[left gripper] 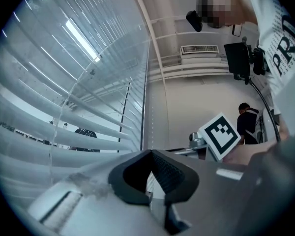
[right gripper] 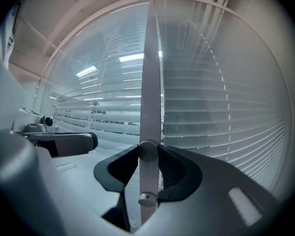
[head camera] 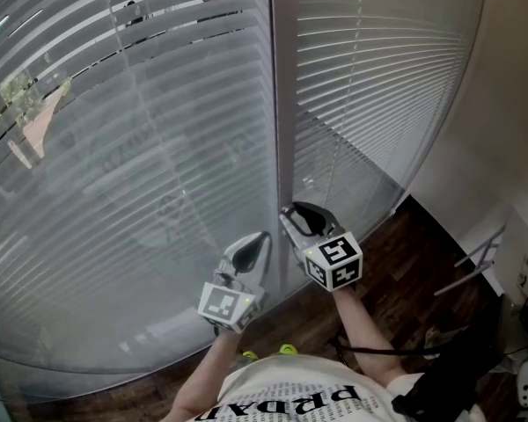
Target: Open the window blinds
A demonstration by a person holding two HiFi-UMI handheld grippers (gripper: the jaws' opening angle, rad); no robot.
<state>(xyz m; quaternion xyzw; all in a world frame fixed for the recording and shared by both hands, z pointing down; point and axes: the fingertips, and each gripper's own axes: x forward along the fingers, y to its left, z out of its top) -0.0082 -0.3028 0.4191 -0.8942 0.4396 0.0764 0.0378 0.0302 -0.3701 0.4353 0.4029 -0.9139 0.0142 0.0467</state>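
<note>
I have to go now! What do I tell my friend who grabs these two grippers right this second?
Left gripper: shut, empty, next to the left blinds.
Right gripper: shut on the round knob of the white strip between the two panes.
Done: knob grabbed.
Left: both blinds are down, and the right blinds look tilted closed. Moving that knob is probably the next step.

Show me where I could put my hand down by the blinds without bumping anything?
The bare wooden floor between the right blind and the wall is free. So is the front of the left blind, left of the left hand-held gripper. It is crowded at the middle post, where the right hand-held gripper holds a white rod.
</note>
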